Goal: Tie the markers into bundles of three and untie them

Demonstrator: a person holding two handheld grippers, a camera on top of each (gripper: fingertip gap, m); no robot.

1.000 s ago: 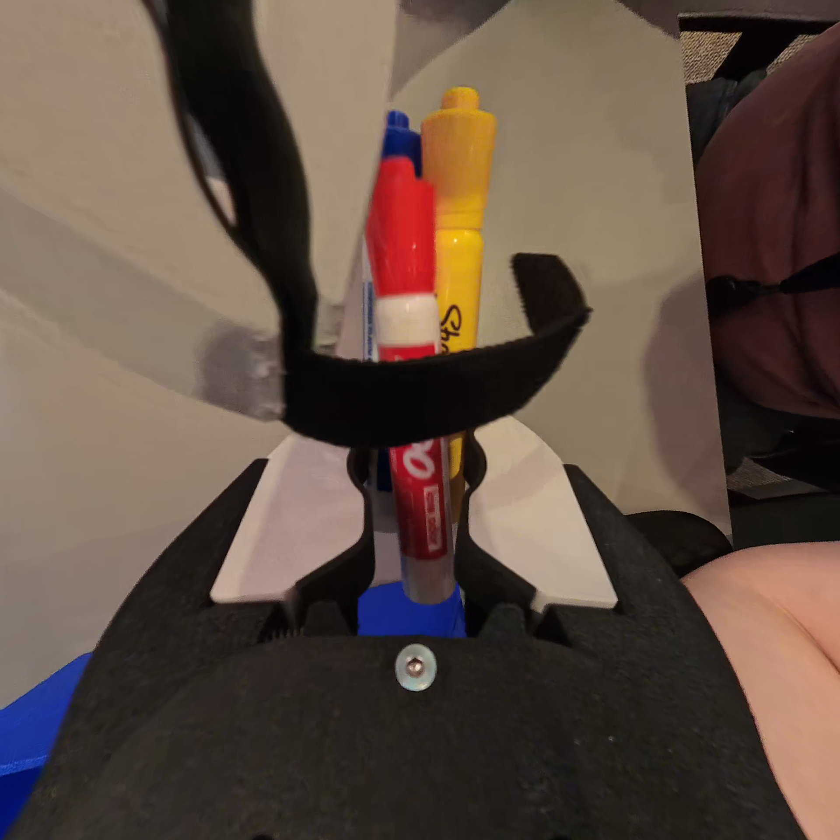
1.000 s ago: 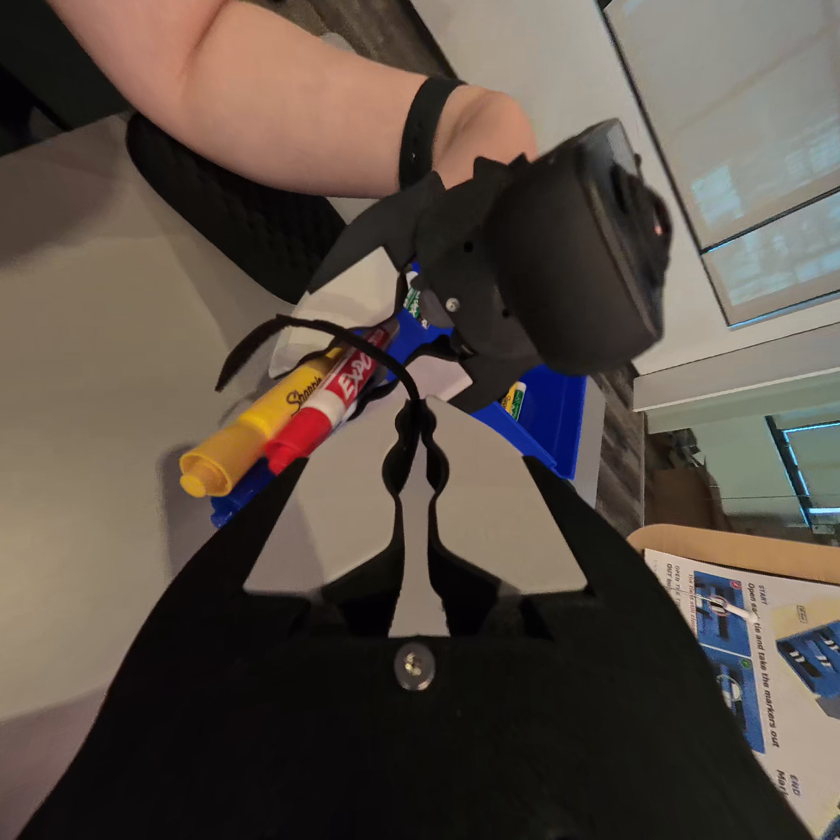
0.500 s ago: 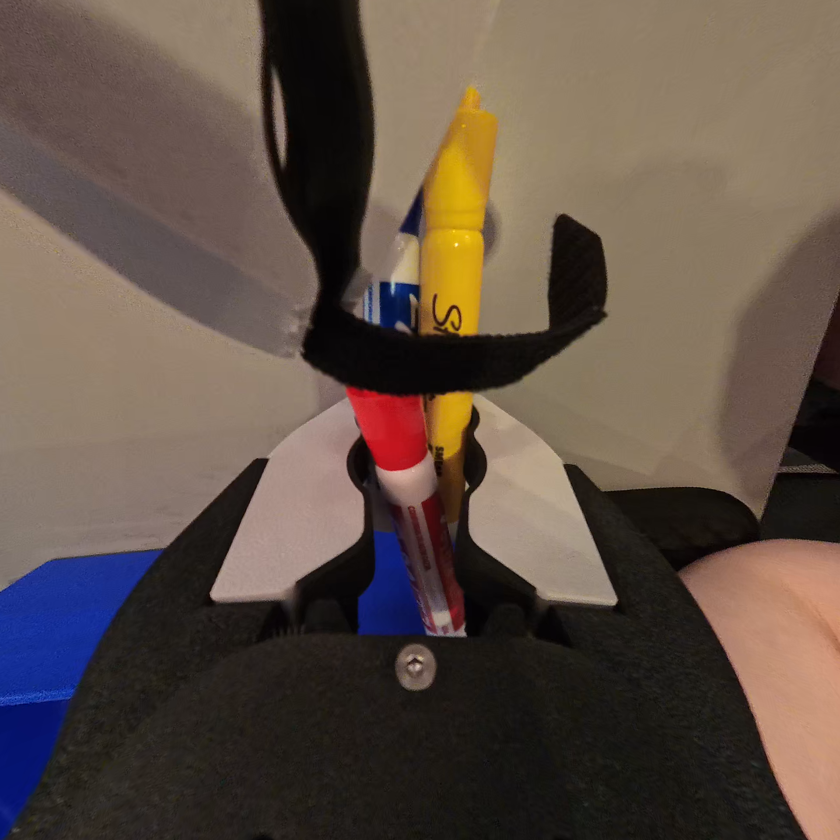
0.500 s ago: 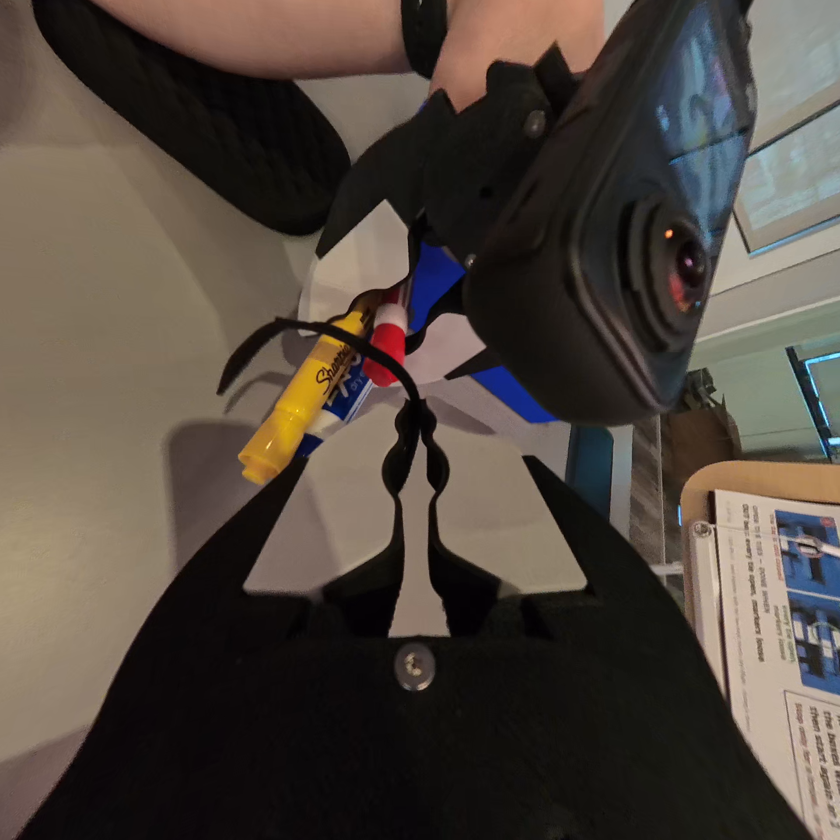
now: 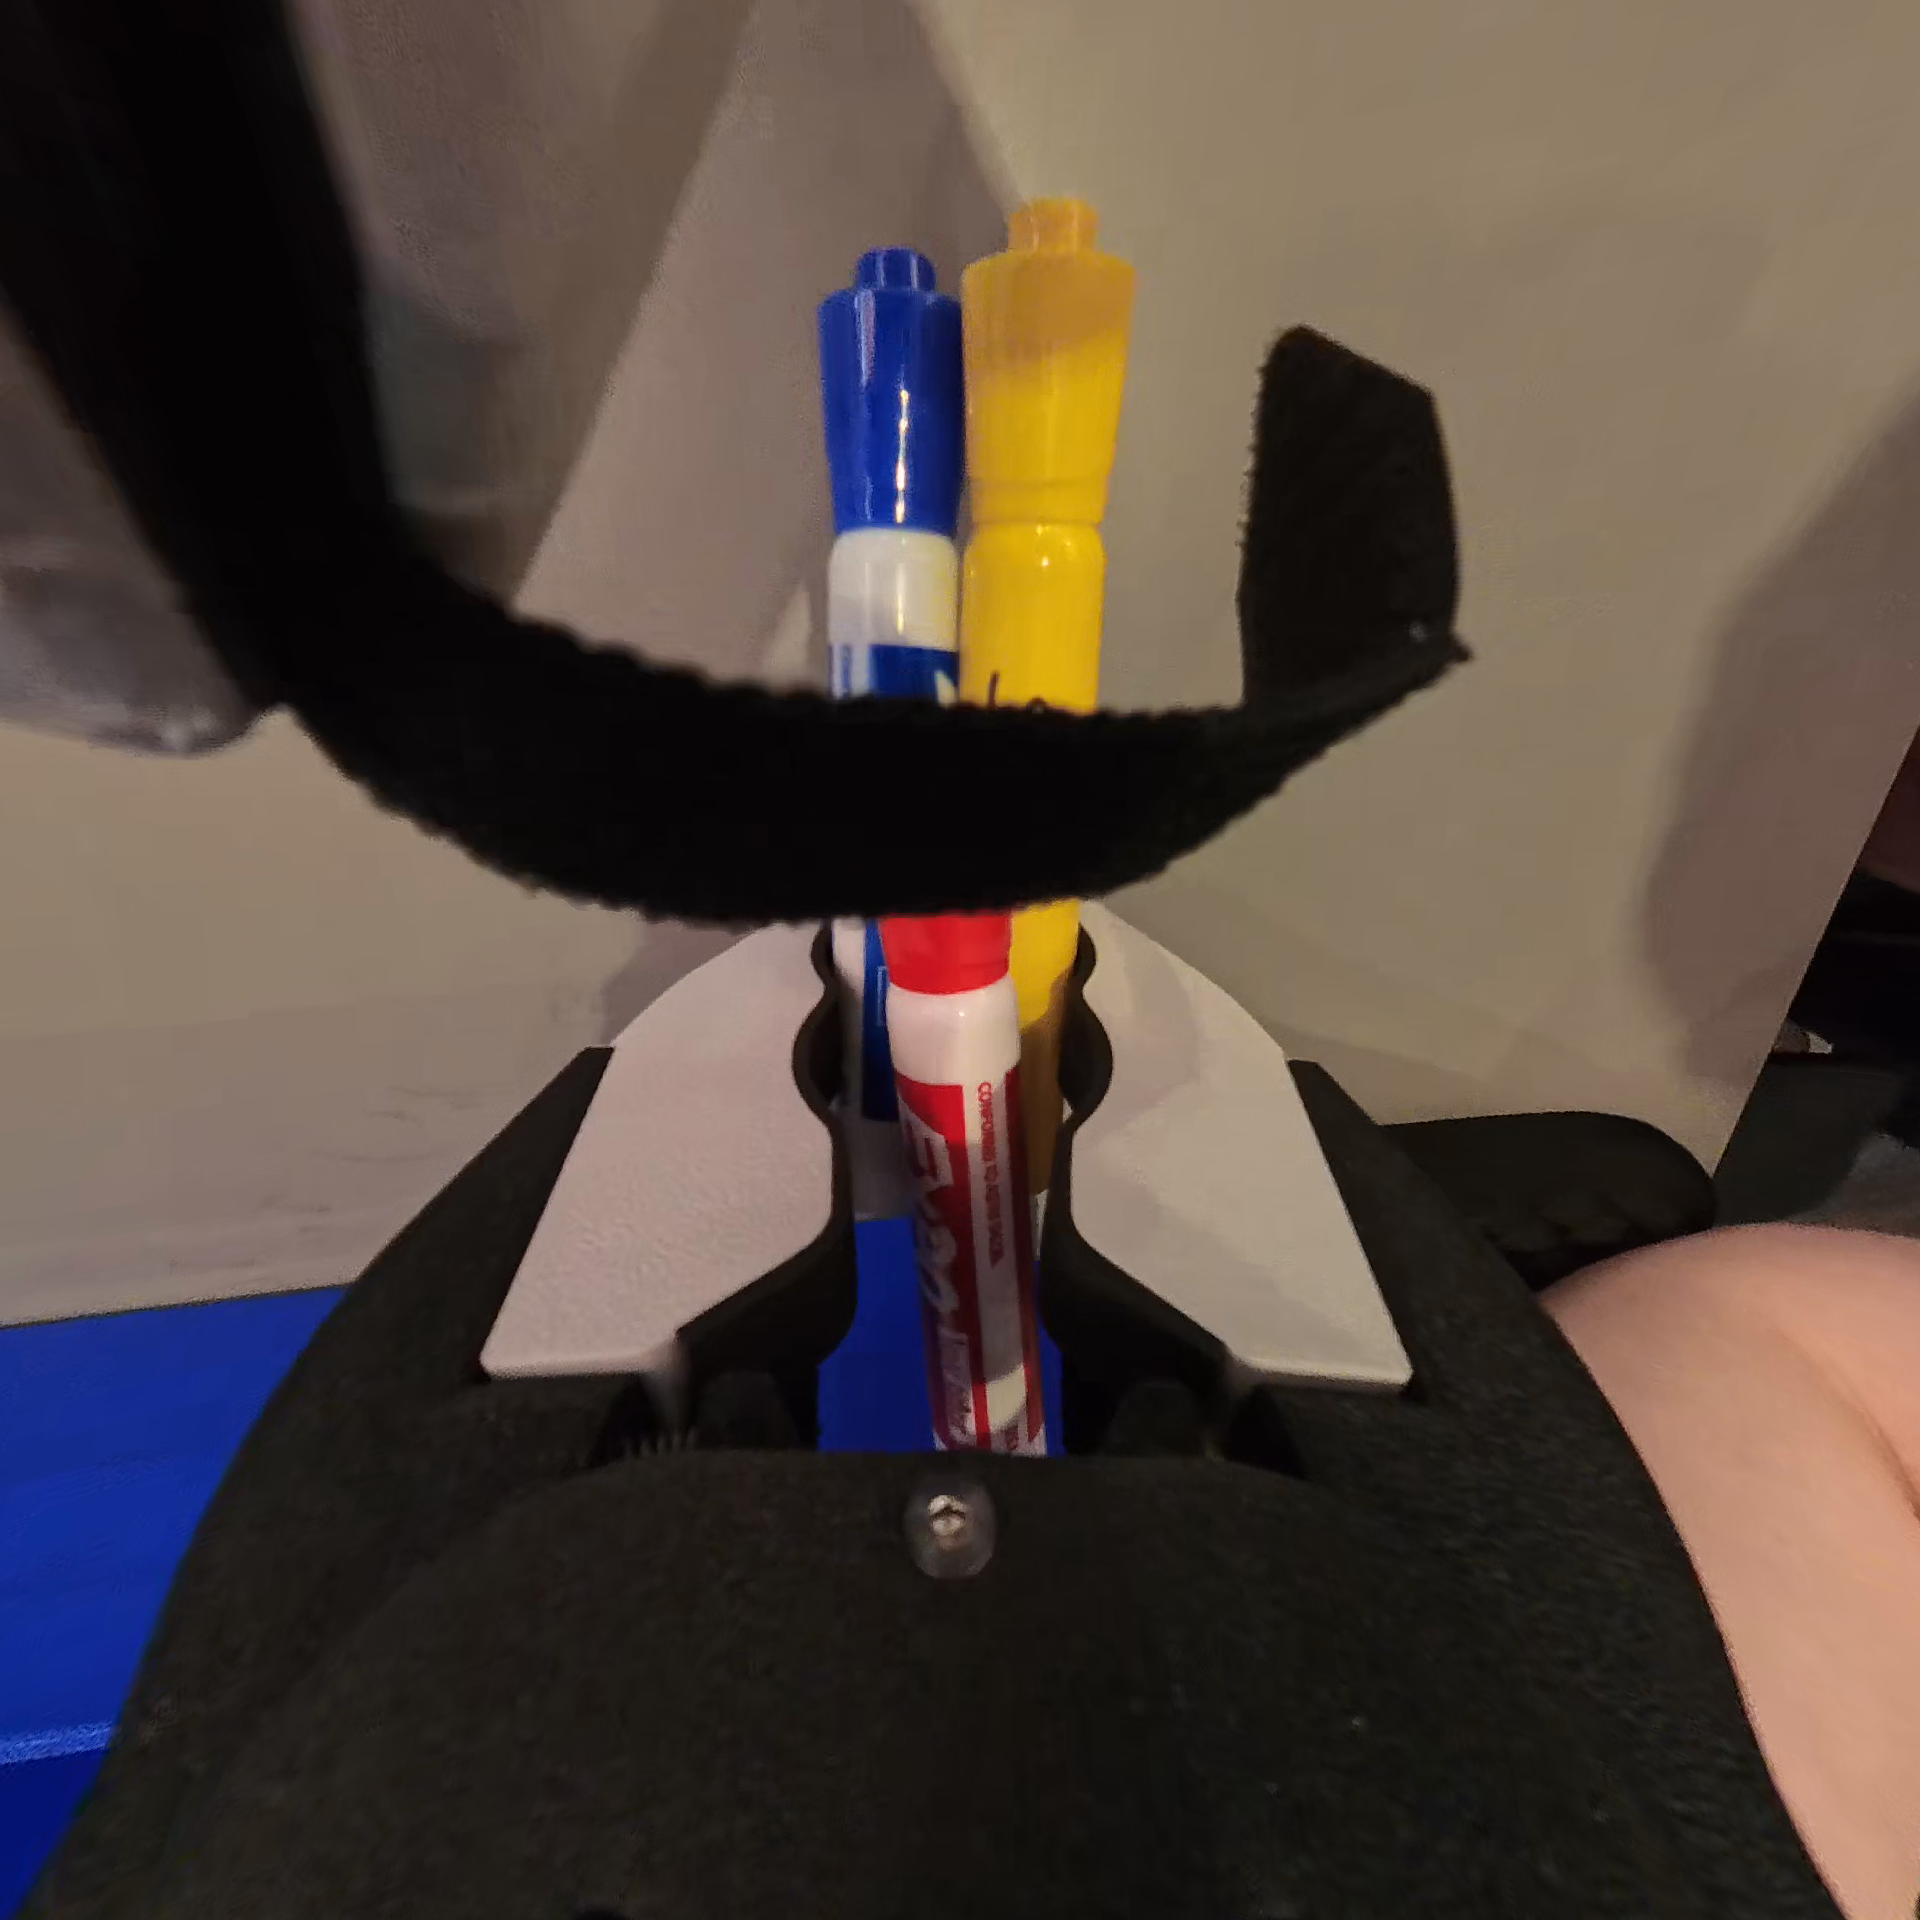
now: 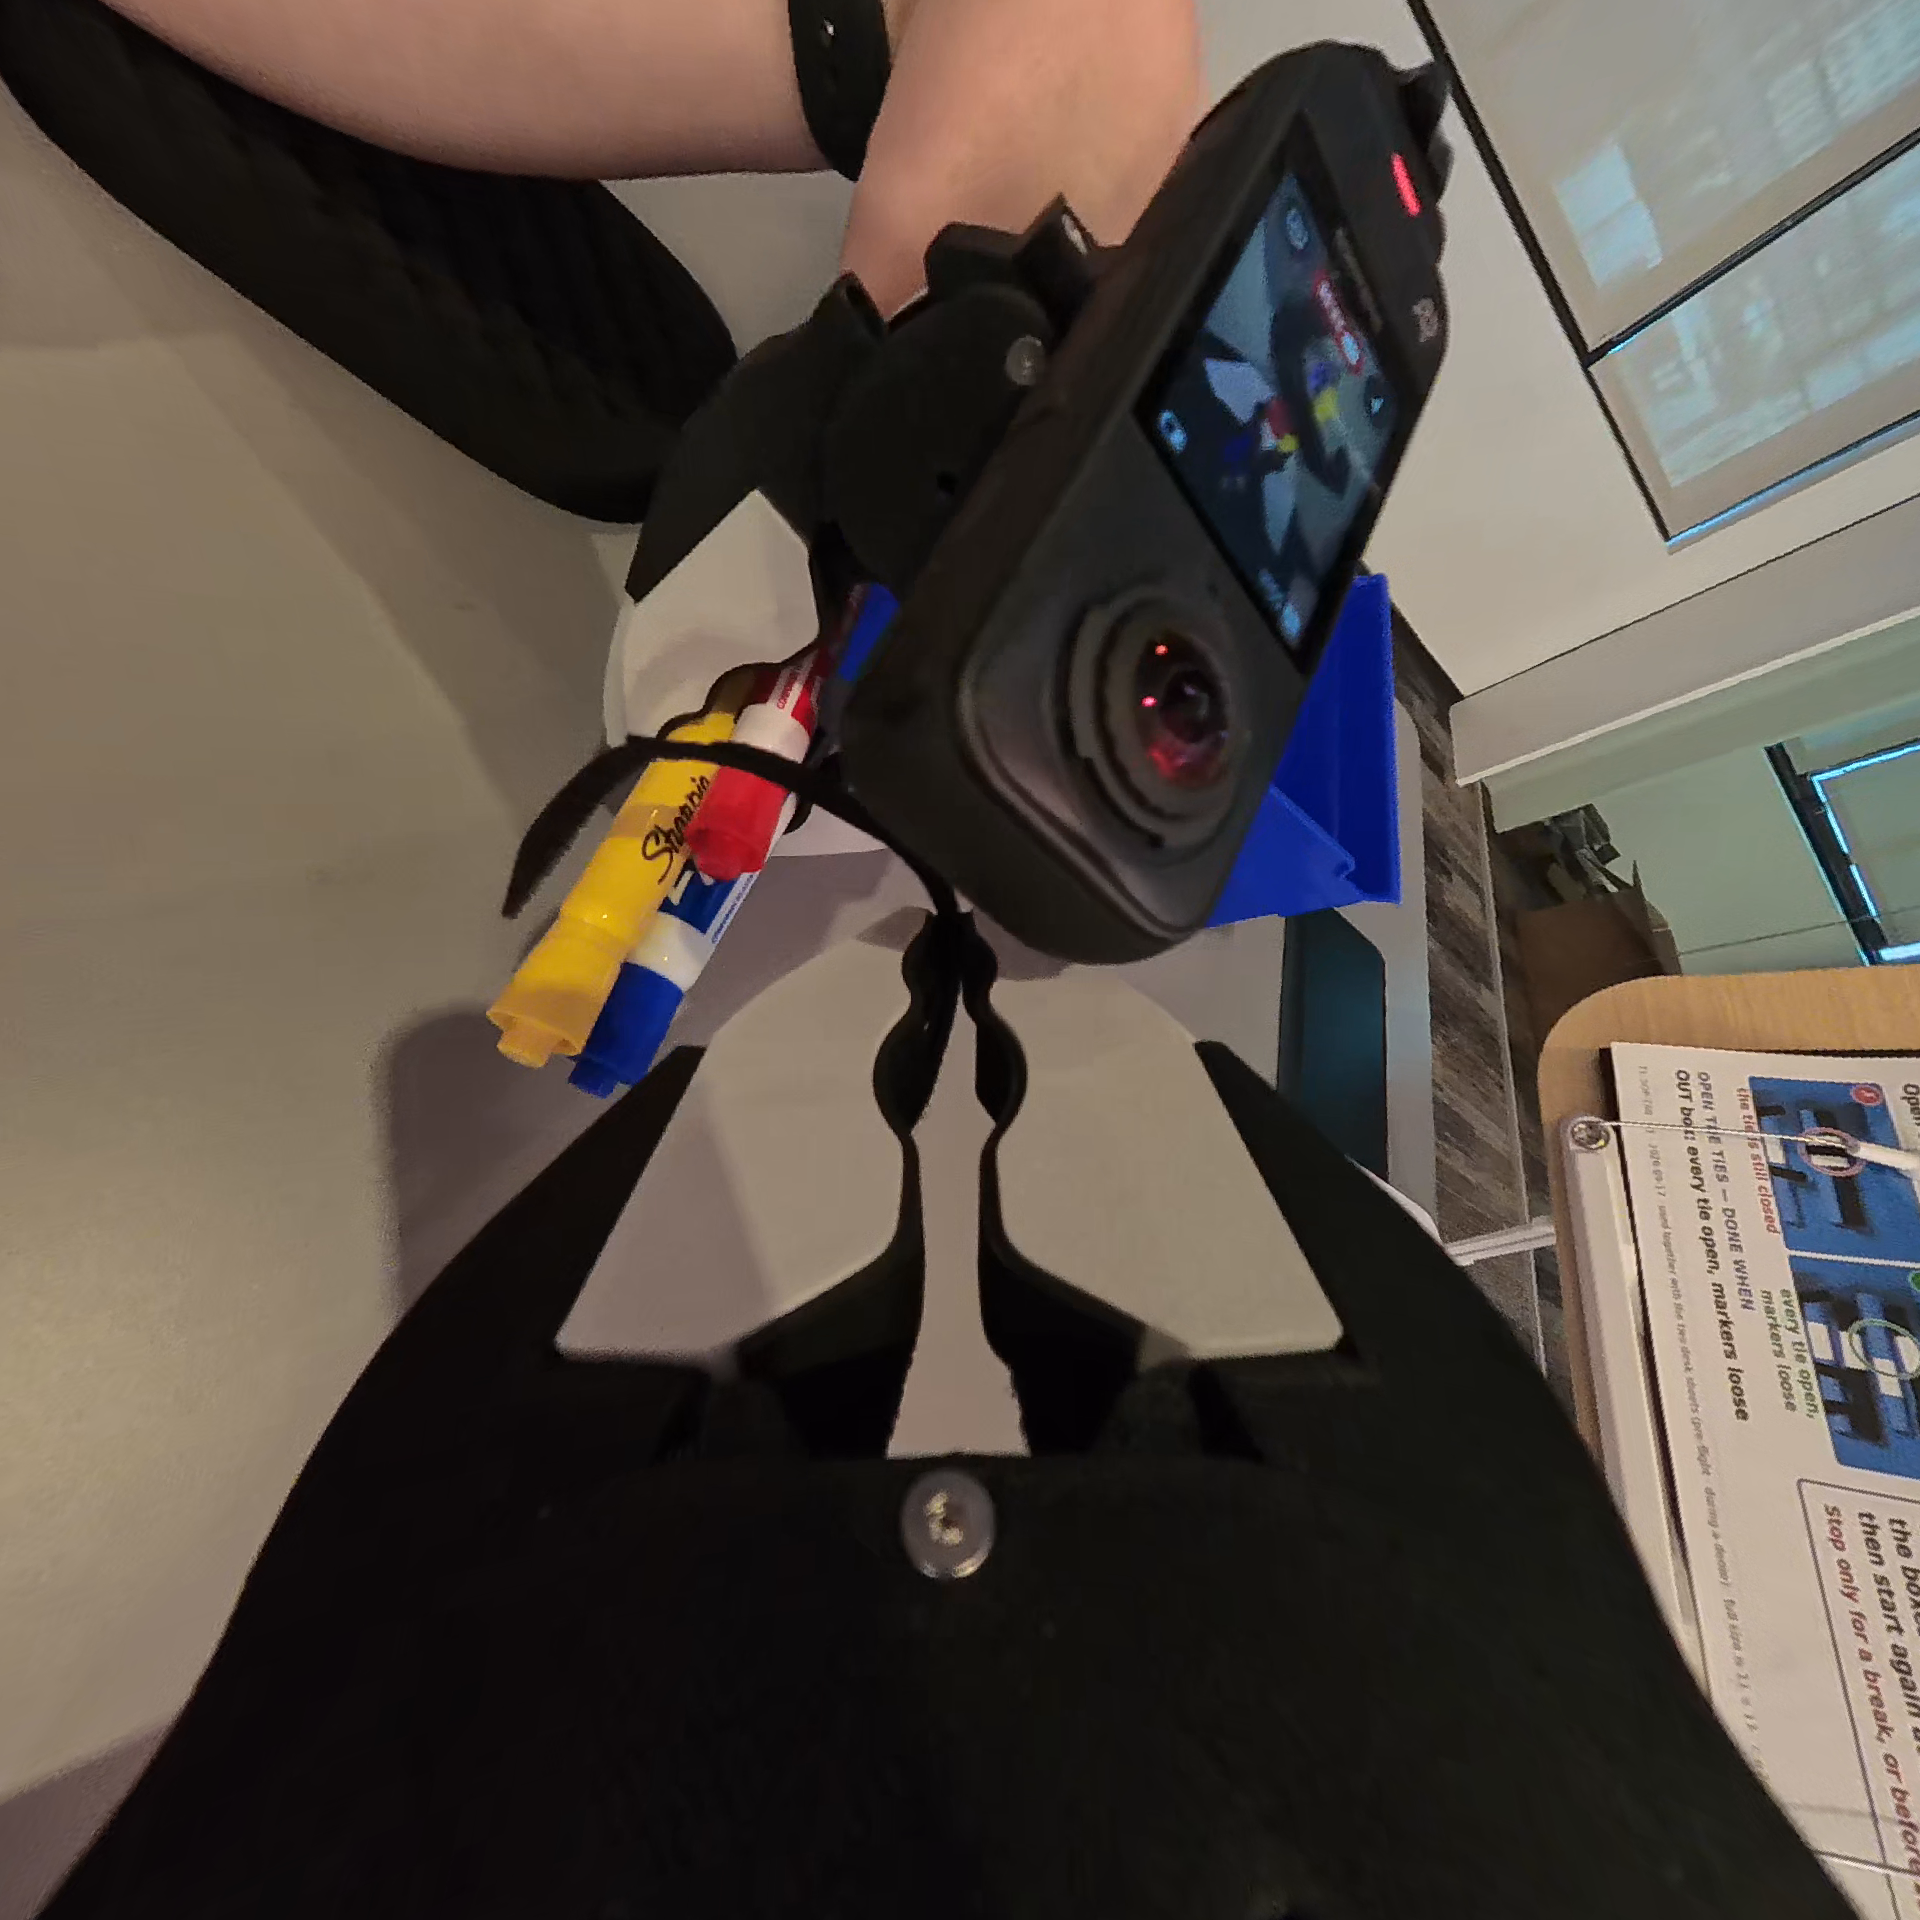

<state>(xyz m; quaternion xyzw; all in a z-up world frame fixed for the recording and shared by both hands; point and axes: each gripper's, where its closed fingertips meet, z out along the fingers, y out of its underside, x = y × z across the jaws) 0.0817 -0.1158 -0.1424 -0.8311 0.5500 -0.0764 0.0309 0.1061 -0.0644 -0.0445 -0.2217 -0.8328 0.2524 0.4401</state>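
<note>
My left gripper (image 5: pixel 956 997) is shut on three markers that point away from it: a red one (image 5: pixel 961 1143), a blue one (image 5: pixel 894 488) and a yellow one (image 5: pixel 1044 499). A black hook-and-loop strap (image 5: pixel 790 800) lies loosely across them, its free end (image 5: pixel 1345 509) curling up on the right. My right gripper (image 6: pixel 948 940) is shut on the strap's other end (image 6: pixel 940 894). In the right wrist view the left gripper with its camera (image 6: pixel 1122 582) holds the markers (image 6: pixel 634 894) above the table, with the strap (image 6: pixel 582 800) looped over them.
A blue bin (image 6: pixel 1330 769) stands behind the left gripper; it also shows in the left wrist view (image 5: pixel 156 1455). A black chair arm pad (image 6: pixel 395 291) lies at the table edge. A printed instruction sheet (image 6: pixel 1787 1299) rests on a wooden surface at right. A person's forearm (image 6: pixel 520 83) holds the left gripper. Spacing between my two grippers at the tips: around 11 centimeters.
The left gripper has rolled and come closer to the right one. The red marker has slid back in the jaws. The strap has swung lower across the markers.
</note>
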